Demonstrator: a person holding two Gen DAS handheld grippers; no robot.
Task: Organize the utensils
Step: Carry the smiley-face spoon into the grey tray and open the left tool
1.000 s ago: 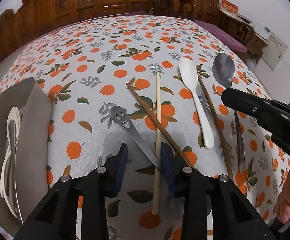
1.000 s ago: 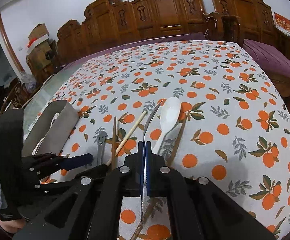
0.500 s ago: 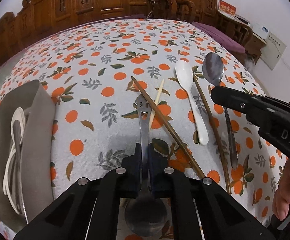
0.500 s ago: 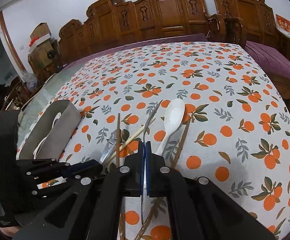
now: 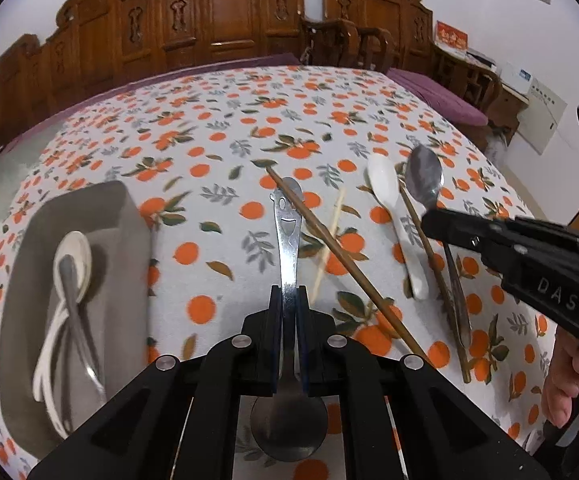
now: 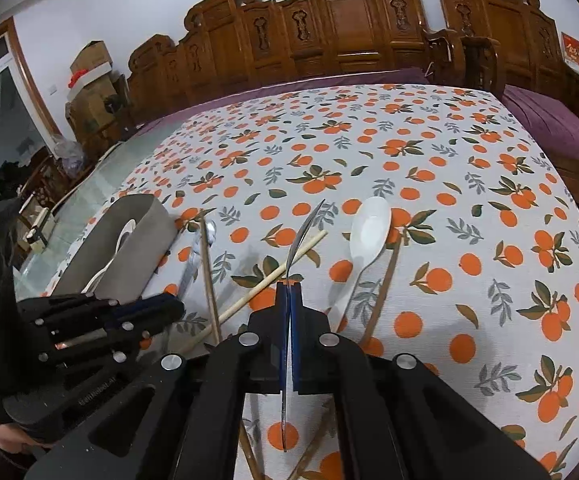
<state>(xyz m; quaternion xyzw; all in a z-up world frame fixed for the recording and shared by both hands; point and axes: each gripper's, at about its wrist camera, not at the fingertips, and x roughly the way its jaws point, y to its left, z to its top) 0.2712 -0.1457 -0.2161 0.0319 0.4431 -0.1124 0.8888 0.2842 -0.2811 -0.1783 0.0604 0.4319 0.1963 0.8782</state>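
My left gripper (image 5: 288,300) is shut on a metal spoon with a smiley-face handle (image 5: 287,232); its bowl hangs below the fingers. My right gripper (image 6: 288,296) is shut on a plain metal spoon (image 6: 303,232), seen edge-on; it also shows in the left wrist view (image 5: 425,178). A white ceramic spoon (image 5: 393,216) (image 6: 367,240), two brown chopsticks (image 5: 341,256) (image 5: 433,264) and a pale chopstick (image 5: 329,236) (image 6: 273,280) lie on the tablecloth between the grippers. A grey tray (image 5: 121,240) (image 6: 145,236) at the left holds a white spoon and a metal spoon (image 5: 71,280).
The table carries an orange-print cloth (image 5: 225,148). Carved wooden chairs (image 6: 329,40) stand along the far side. A purple cushioned seat (image 6: 553,128) is at the right. A glass surface (image 6: 89,192) lies beyond the tray at the left.
My left gripper closed on the smiley-handled spoon and lifted it, turning it so the handle points away. My right gripper stayed shut on its spoon and rose slightly.
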